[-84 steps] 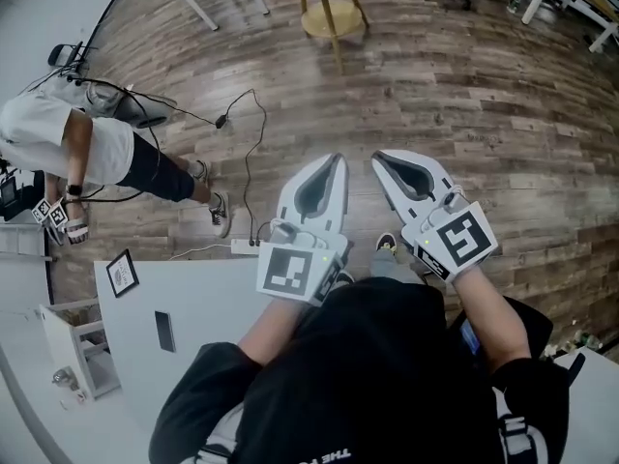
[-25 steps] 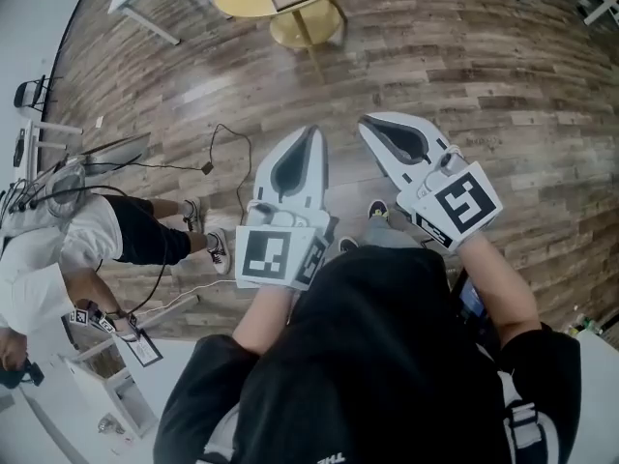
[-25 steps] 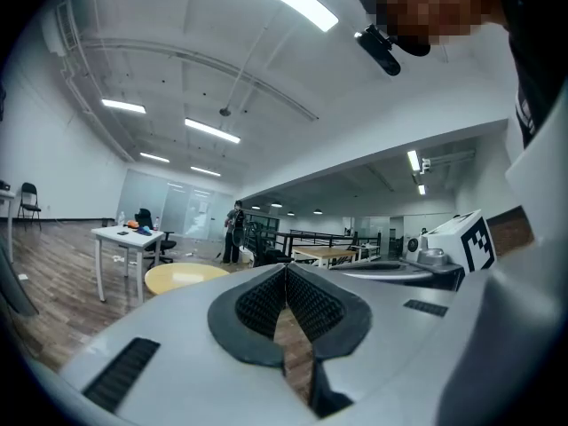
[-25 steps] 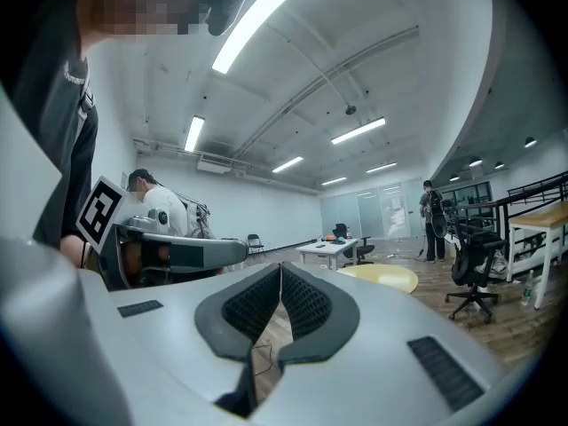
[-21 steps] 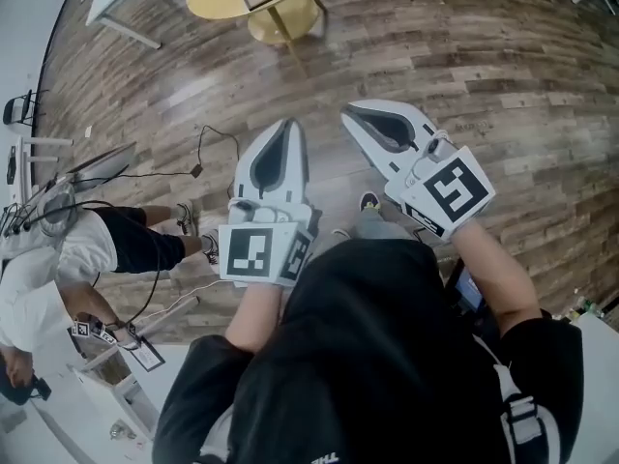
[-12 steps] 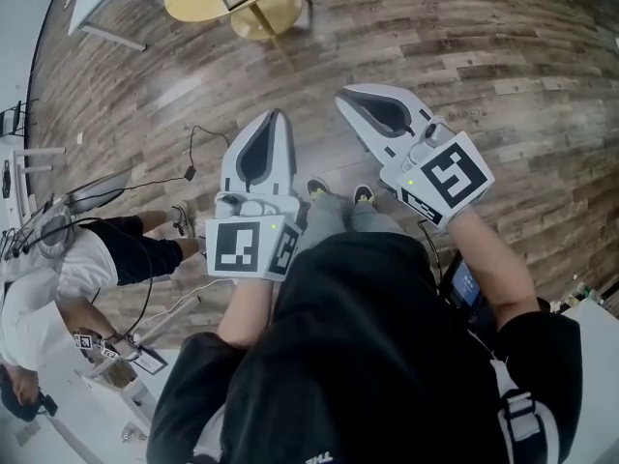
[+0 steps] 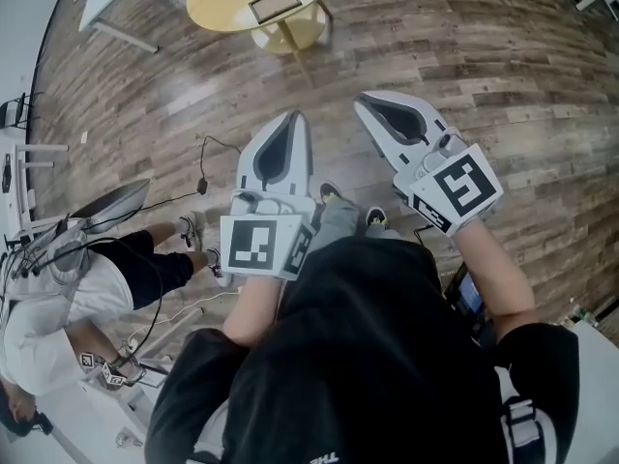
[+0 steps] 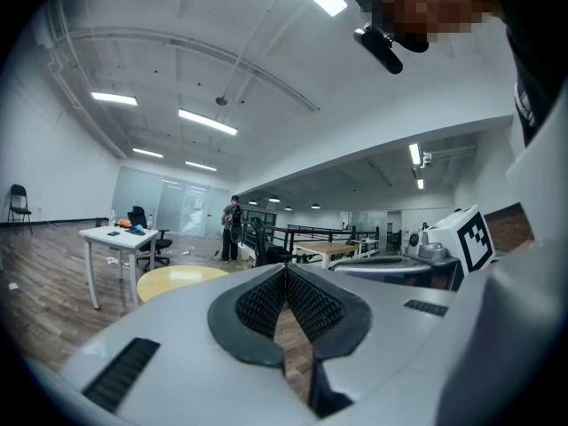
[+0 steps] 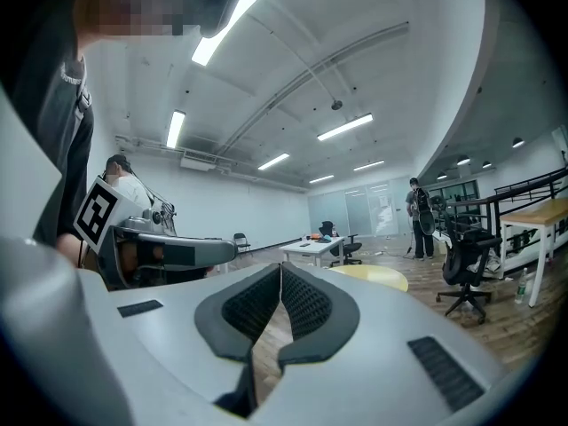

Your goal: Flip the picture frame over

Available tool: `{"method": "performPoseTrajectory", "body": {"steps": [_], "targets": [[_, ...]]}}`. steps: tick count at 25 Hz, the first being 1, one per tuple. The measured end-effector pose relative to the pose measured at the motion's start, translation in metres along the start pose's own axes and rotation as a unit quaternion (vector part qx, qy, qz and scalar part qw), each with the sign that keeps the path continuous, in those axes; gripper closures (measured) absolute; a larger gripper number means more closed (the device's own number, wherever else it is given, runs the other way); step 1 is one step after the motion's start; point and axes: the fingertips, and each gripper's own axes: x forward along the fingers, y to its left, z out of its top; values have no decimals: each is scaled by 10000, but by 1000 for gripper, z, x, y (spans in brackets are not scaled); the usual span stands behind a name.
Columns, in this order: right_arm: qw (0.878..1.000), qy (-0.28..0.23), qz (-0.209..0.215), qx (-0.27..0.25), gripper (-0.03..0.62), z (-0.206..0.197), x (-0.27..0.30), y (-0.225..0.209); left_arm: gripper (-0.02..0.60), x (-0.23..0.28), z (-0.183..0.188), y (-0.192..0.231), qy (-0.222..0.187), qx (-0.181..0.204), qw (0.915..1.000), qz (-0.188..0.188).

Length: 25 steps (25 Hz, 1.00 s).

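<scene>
Holding left gripper (image 7: 297,117) and right gripper (image 7: 361,101) out over the wood floor (image 7: 503,75), each pair of jaws pressed together with nothing between.
Picture frame (image 7: 274,4) lies flat on the round yellow table (image 7: 217,4), well apart from both grippers: dark border, pale centre.

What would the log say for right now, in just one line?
left gripper: shut, empty | right gripper: shut, empty | picture frame: lying on round table, apart from both grippers | flip: not started
</scene>
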Motion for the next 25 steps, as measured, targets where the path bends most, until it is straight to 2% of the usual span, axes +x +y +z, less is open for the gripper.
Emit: {"method": "performPoseTrajectory", "body": {"steps": [10,16,25], "targets": [[9992,190,301,-173,574,-8,105,29,558,-2,-1,97,-251,-248,9993,146],[9981,367,396,-280,574,-13,146,37,558,4,5,142,-320,-103,9992,220],[9990,296,306,-153,574,-8,171,4,558,41,1,158,-193,-198,9995,180]]}}
